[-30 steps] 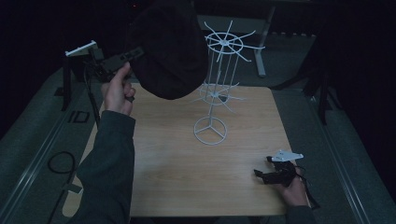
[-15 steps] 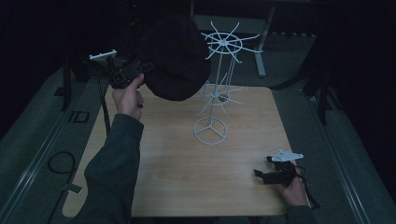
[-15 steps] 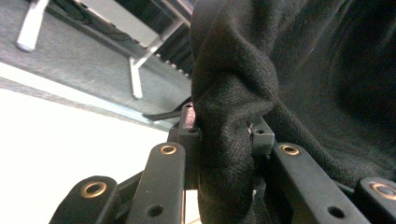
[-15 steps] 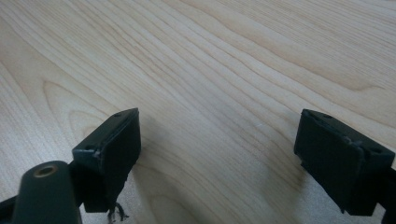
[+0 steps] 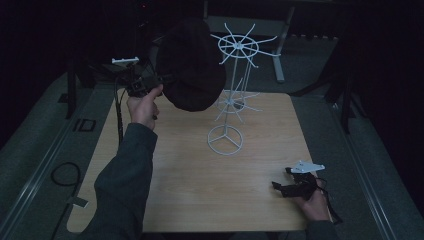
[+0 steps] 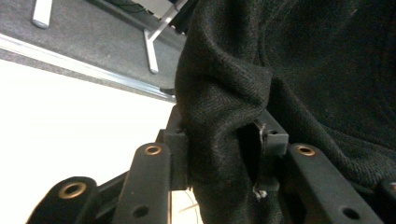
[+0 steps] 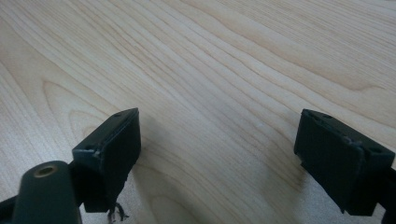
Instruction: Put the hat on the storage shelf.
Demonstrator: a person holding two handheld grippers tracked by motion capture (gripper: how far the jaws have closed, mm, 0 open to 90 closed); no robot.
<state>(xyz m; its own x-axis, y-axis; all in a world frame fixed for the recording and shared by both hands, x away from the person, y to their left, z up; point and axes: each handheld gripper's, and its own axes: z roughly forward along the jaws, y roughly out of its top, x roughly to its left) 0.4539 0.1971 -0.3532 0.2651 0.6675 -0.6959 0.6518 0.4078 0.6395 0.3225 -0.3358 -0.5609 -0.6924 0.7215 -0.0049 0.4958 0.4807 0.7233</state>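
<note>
A dark woollen hat (image 5: pixel 190 65) hangs in the air beside the top ring of a white wire stand (image 5: pixel 235 95); whether it rests on a spoke I cannot tell. My left gripper (image 5: pixel 161 80) is at the hat's left edge. In the left gripper view a fold of the hat (image 6: pixel 219 112) lies between the jaws of the left gripper (image 6: pixel 224 135). The jaws have just been opening, and a dark gap shows between the fold and the right-hand pad (image 6: pixel 273 137). My right gripper (image 5: pixel 281 186) rests low over the table's front right, and the right gripper (image 7: pixel 217 144) stands open with nothing between its jaws.
The stand's round base (image 5: pixel 225 139) sits mid-table on the light wooden table (image 5: pixel 190 190). A lower ring of spokes (image 5: pixel 235 104) juts out halfway up. Metal frame legs (image 5: pixel 277 55) stand behind the table, and a cable (image 5: pixel 65 175) lies on the floor at left.
The left hand has carried the hat to the right, toward the stand, and a little down. The right hand and its gripper have stayed where they were.
</note>
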